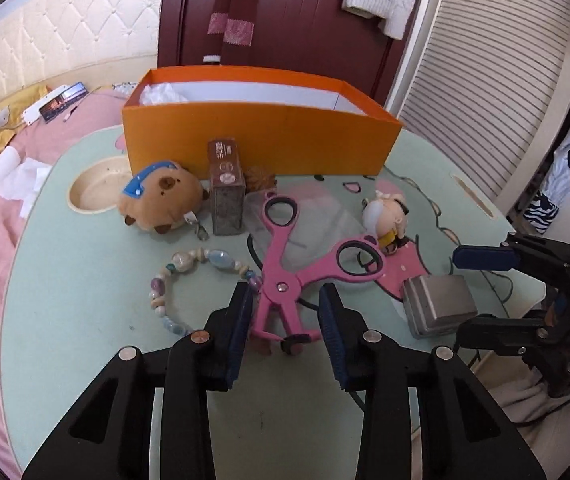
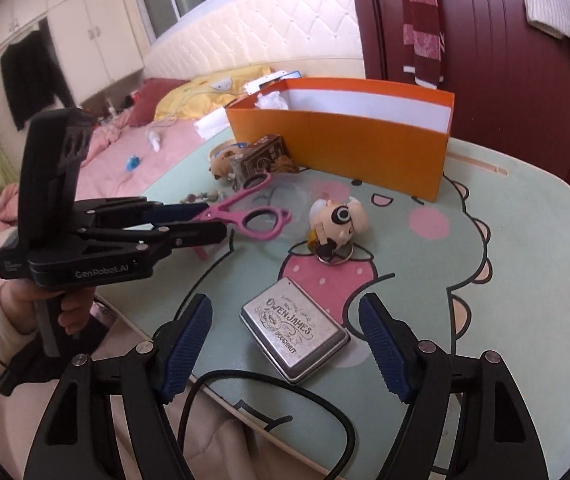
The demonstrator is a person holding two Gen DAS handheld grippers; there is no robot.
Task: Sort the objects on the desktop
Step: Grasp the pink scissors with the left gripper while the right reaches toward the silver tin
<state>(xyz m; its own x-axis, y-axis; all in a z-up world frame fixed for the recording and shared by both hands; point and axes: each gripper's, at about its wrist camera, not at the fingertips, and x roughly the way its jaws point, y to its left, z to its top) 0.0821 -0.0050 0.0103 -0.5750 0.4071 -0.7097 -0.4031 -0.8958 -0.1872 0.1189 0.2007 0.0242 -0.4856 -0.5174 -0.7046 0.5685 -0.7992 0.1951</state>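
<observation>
Pink scissors (image 1: 281, 280) lie open on the green cartoon table (image 1: 85, 340). My left gripper (image 1: 285, 292) straddles their blade end just below the pivot, and both pads touch the spread blades. The right wrist view shows the same scissors (image 2: 245, 208) sticking out of that left gripper (image 2: 213, 224). A silver embossed tin (image 2: 295, 340) lies flat near the table's front edge. My right gripper (image 2: 285, 346) stands open around it, with a gap on each side. The orange box (image 1: 261, 144) stands open-topped at the back.
A bear plush (image 1: 161, 200), a small brown carton (image 1: 227, 188), a bead bracelet (image 1: 189, 276) and a figurine keychain (image 1: 389, 216) lie in front of the box. A black cable (image 2: 285, 384) loops at the table's front edge. A bed with pink bedding lies to the left.
</observation>
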